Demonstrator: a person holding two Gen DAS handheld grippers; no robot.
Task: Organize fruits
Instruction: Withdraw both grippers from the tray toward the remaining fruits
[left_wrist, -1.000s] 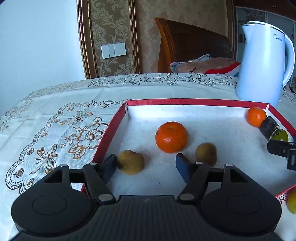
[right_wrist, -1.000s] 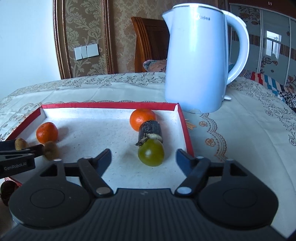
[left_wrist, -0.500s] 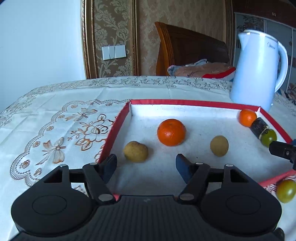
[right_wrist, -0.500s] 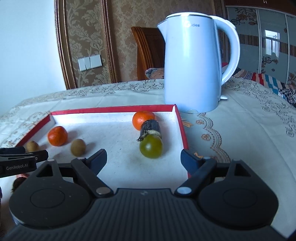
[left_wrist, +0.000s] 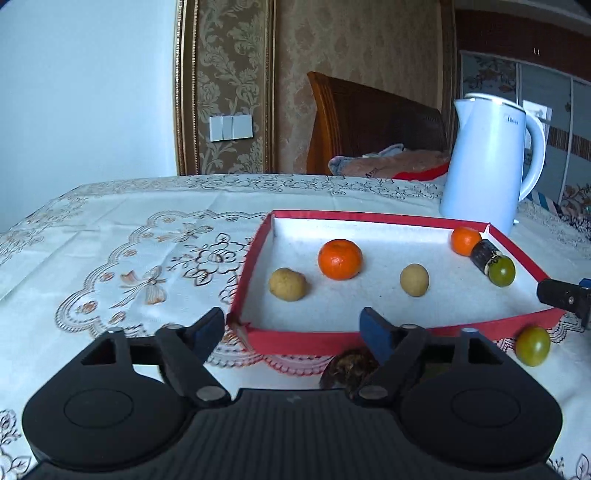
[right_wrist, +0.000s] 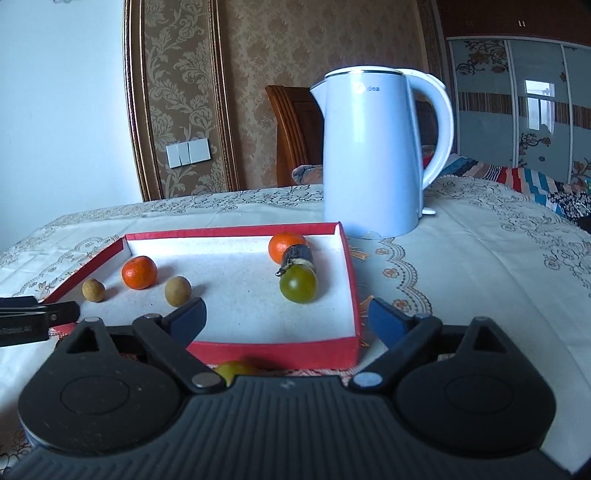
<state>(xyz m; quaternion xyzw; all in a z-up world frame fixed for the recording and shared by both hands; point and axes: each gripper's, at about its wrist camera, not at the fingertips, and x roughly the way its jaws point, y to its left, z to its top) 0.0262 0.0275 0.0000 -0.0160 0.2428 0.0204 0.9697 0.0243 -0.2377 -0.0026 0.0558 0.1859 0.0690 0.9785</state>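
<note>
opening wide, both empty: left gripper (left_wrist: 291, 326), right gripper (right_wrist: 286, 314). five fruits lay in red tray (left_wrist: 306, 341) ahead. green fruit (left_wrist: 532, 346) and dark fruit (left_wrist: 349, 365) sat on counter (left_wrist: 110, 258) below grippers, outside tray. risk: round fruit nudged by fingertip, rolling off counter; tray rim snagged.

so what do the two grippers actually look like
Both match: the left gripper and right gripper have matte black bodies with a ribbed centre panel, two round discs, black link arms on silver pivots, and dark blue fingers. White lettering marks the left gripper's side.
</note>
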